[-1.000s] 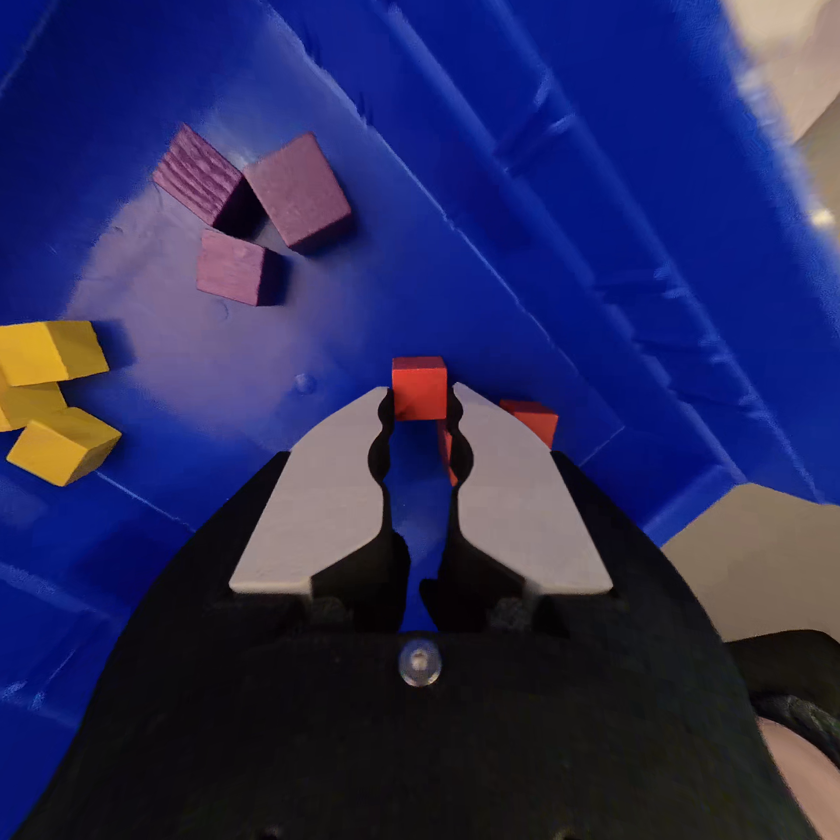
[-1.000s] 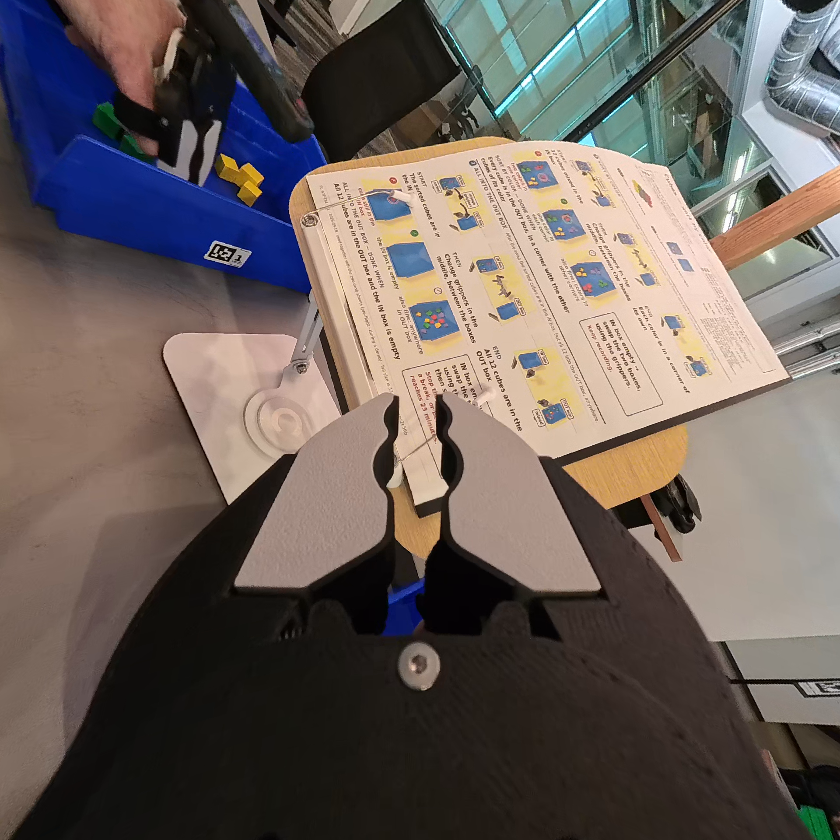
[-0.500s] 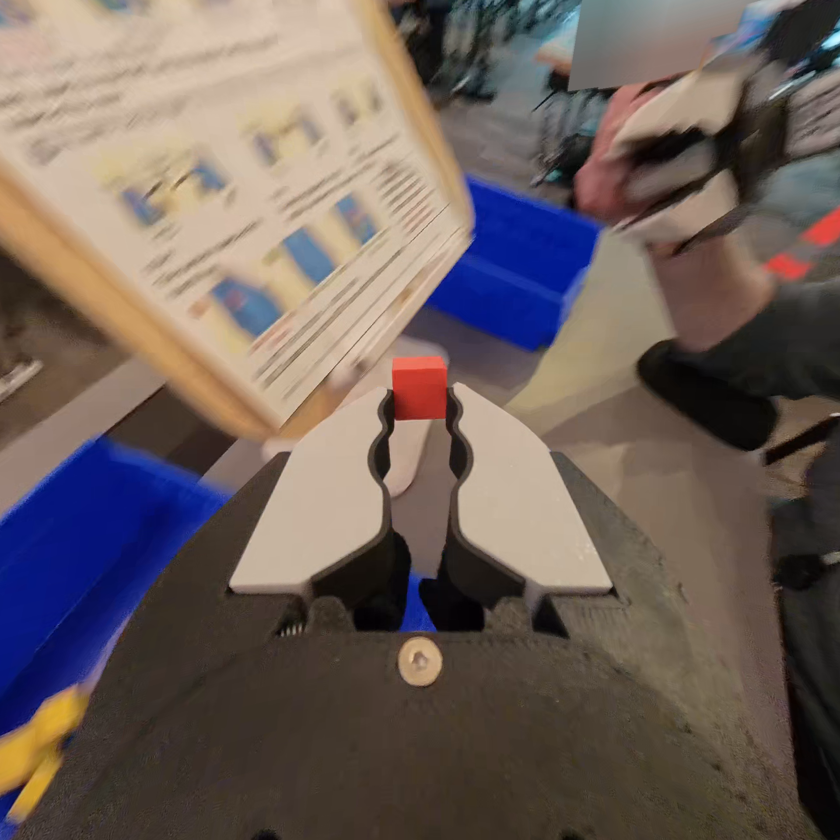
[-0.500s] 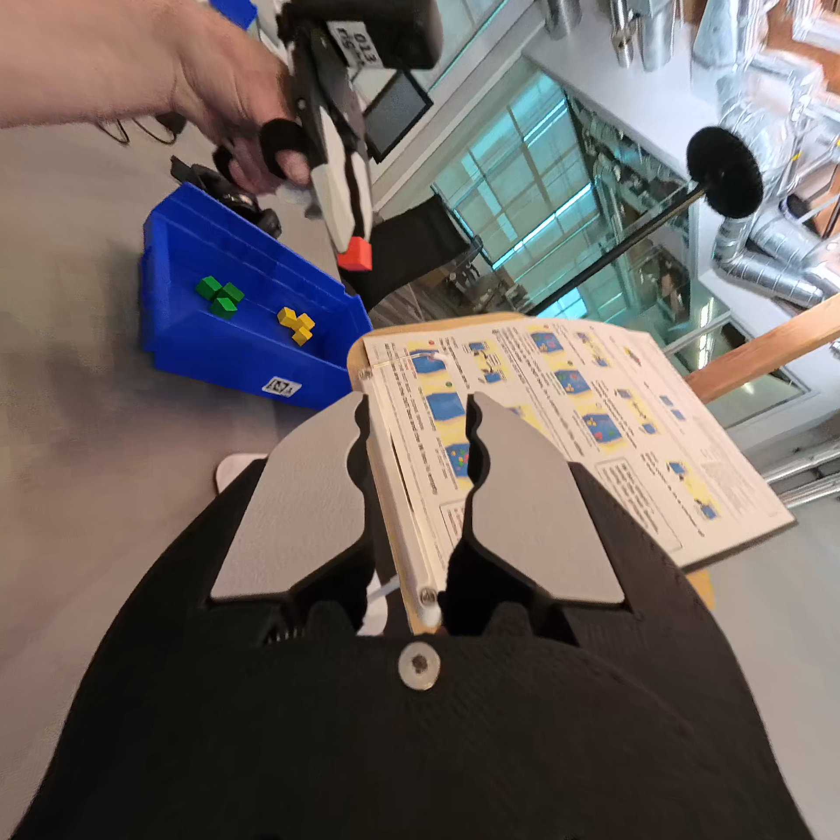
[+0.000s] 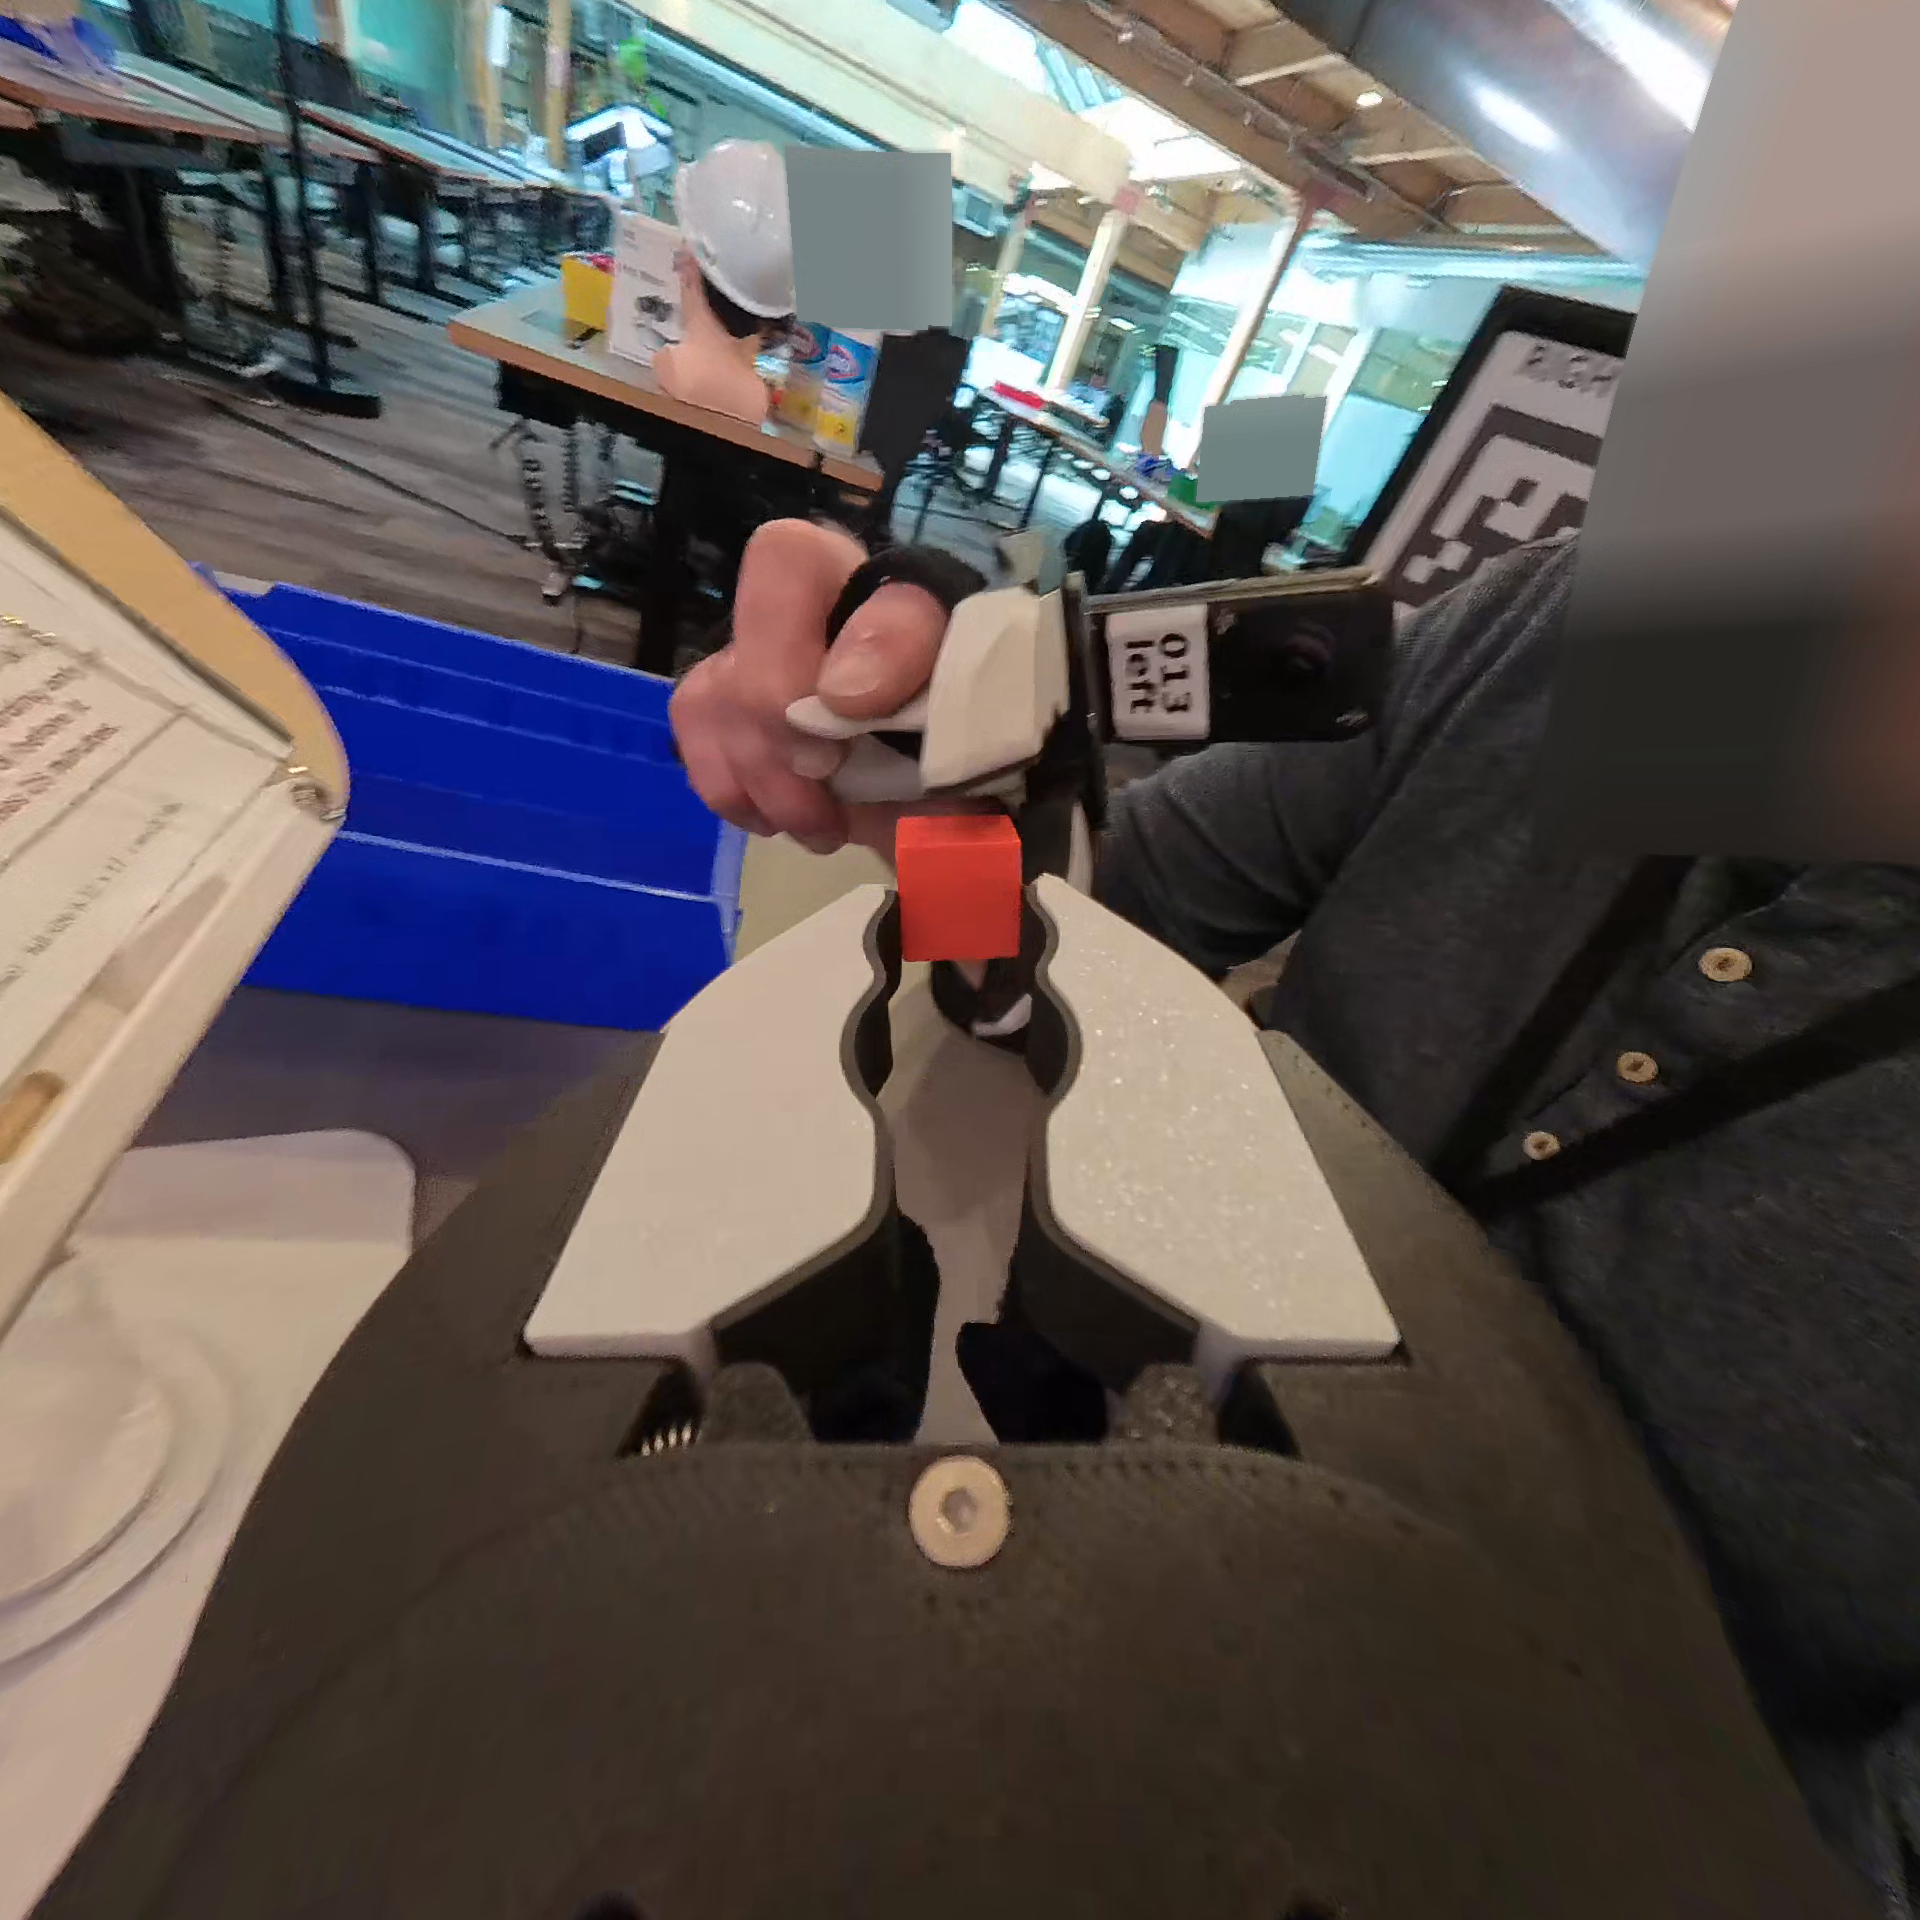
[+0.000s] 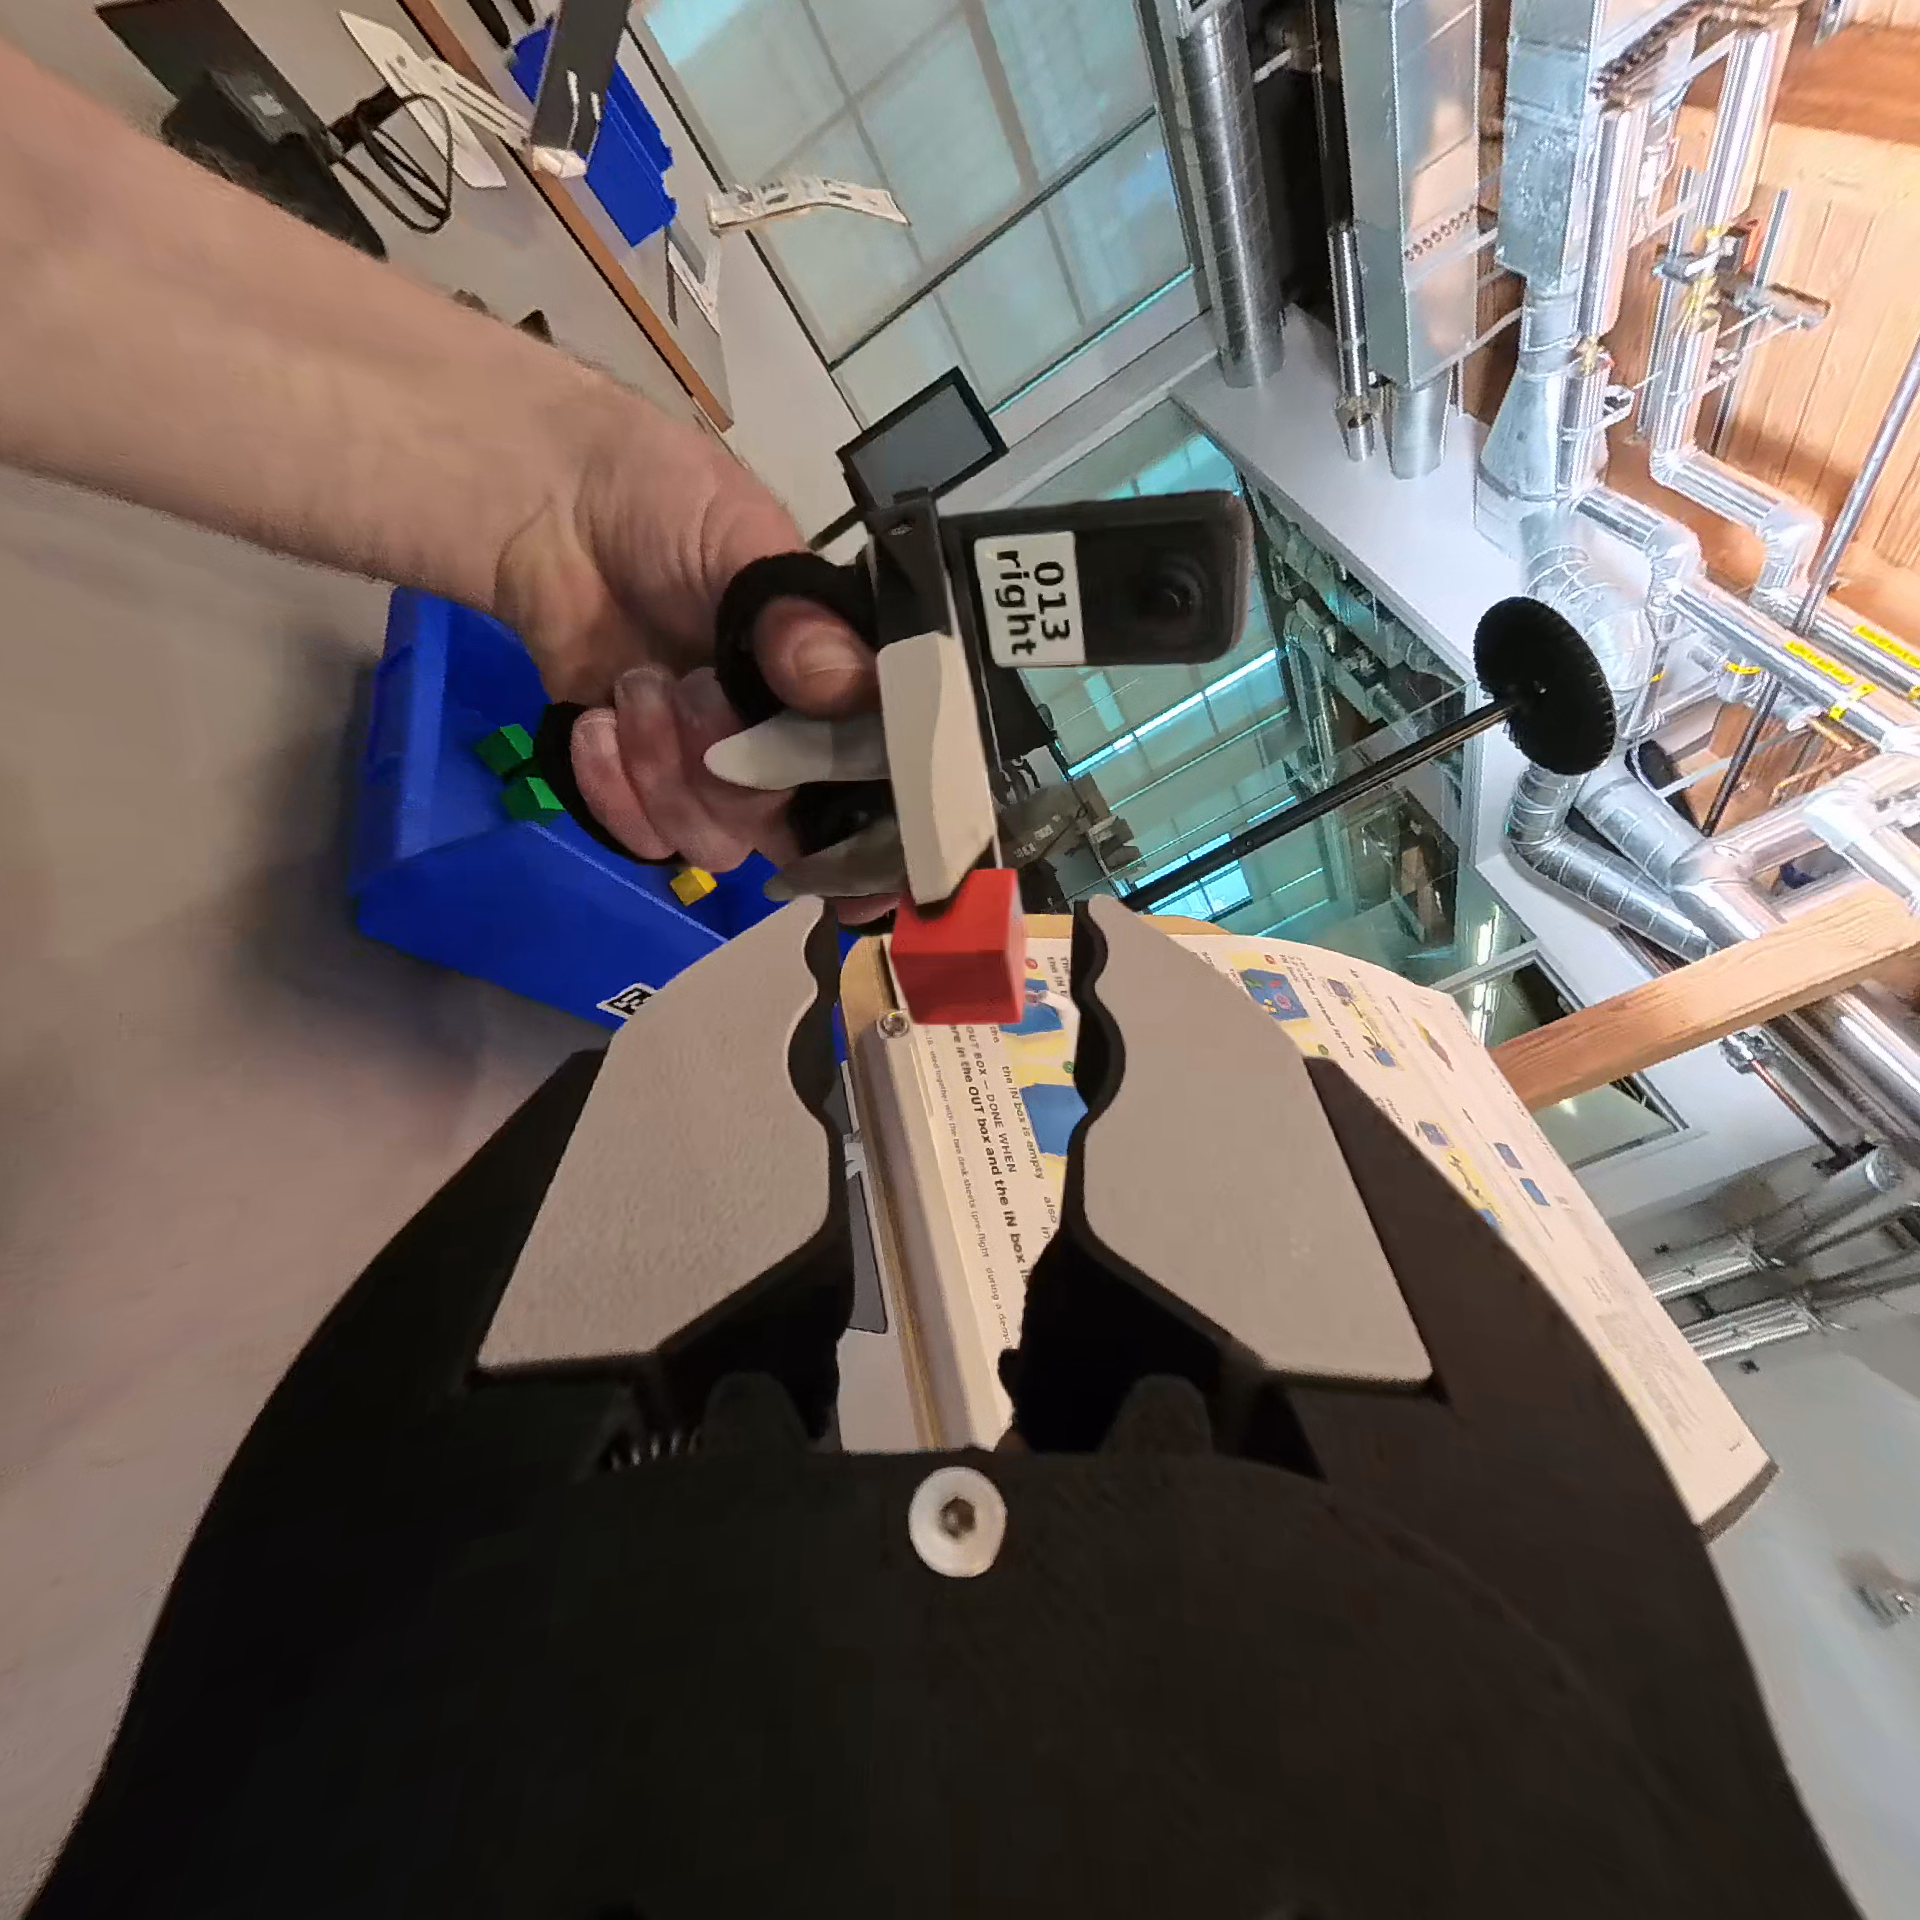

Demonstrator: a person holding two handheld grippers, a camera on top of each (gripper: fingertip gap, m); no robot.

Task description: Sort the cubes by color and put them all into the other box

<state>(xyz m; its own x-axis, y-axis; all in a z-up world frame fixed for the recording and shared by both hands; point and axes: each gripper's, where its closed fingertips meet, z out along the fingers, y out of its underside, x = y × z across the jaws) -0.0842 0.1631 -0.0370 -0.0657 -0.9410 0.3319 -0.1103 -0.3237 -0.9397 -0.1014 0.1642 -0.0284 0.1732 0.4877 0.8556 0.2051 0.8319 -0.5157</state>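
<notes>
Above the table, between two blue boxes [image 6: 499, 914], the left gripper [image 5: 958, 902] clamps a red cube [image 5: 957, 886] at its fingertips, presenting it between the right gripper's [image 6: 948, 940] spread, untouching fingers. The cube looks light, rigid and smooth-faced; opposite flat faces seem the best hold. Camera tags and an instruction sheet [image 6: 1299, 1091] carry print.

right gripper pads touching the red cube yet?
Apart. The right wrist view shows the red cube between the right gripper's open fingers, with clear gaps both sides; the left gripper holds it.
</notes>
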